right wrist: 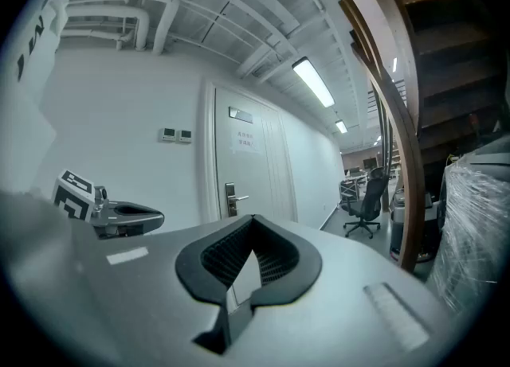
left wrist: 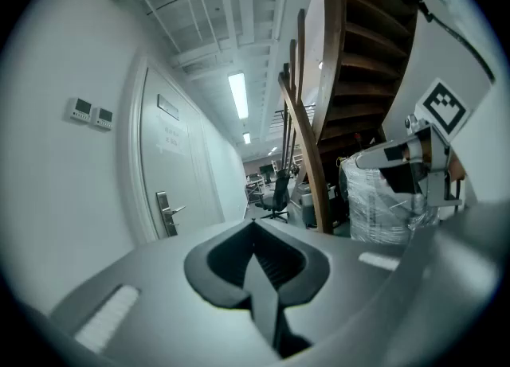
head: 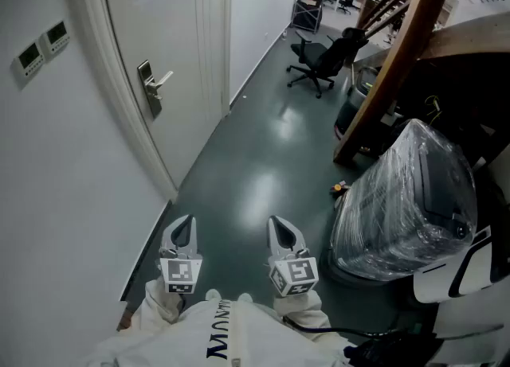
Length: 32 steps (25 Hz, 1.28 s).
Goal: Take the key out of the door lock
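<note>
Jaws shut tight with nothing between on left gripper [head: 183,230] and right gripper [head: 280,232], side by side low over dark floor [head: 255,166]. Door lock [head: 150,87] well apart, ahead-left on white door [head: 171,31]; key too small to tell.

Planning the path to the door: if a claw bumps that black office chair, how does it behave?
The office chair would probably roll or swivel rather than resist: its star base, likely castered, stands on a smooth, glossy floor. A push high on the backrest might tilt it before it rolls.
</note>
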Available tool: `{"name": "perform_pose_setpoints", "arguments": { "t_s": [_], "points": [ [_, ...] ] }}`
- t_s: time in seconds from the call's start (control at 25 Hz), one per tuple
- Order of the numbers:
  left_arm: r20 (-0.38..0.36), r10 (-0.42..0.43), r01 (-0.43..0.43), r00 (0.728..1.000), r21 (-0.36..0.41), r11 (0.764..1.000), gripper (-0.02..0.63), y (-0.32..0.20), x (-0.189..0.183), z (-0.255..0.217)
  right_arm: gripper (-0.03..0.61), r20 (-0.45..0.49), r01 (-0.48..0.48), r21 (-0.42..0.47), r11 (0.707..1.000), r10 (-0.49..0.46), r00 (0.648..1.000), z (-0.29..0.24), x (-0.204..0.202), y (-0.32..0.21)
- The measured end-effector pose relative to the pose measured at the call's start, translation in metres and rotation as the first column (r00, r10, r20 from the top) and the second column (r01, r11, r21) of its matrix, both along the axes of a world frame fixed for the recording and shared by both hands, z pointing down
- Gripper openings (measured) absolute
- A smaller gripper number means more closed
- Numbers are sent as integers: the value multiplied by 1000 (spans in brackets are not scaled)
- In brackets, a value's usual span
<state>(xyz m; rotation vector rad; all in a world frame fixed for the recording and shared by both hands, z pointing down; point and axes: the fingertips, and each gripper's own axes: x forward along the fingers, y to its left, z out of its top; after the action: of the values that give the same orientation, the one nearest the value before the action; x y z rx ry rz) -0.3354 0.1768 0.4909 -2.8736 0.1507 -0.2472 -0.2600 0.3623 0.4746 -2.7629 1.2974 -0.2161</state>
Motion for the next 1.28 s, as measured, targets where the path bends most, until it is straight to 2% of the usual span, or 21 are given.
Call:
{"name": "perform_pose_setpoints", "arguments": {
  "t_s": [0.2, 0.44, 0.84, 1.28],
  "points": [
    [4, 3, -3, 1000, -3, 1000, 0, 6, 2, 1, -6, 1, 0, 0, 1000, 0, 1000, 1, 1, 6],
    [12, 0, 0, 1000, -2, 1000, 0, 16, 6, 4, -8, 23, 5, 70, 998, -7, 1000, -1, 7, 21],
    [12, -19, 19, 1000, 19, 1000, 0, 35, 15, 5, -6, 58, -6, 101, 995, 0, 998, 13, 23, 48],
    [6, 15, -15, 1000, 27, 1000, 0, 32, 64, 10, -7, 57, -8, 85, 996, 4, 998, 20, 62, 43]
  ]
}}
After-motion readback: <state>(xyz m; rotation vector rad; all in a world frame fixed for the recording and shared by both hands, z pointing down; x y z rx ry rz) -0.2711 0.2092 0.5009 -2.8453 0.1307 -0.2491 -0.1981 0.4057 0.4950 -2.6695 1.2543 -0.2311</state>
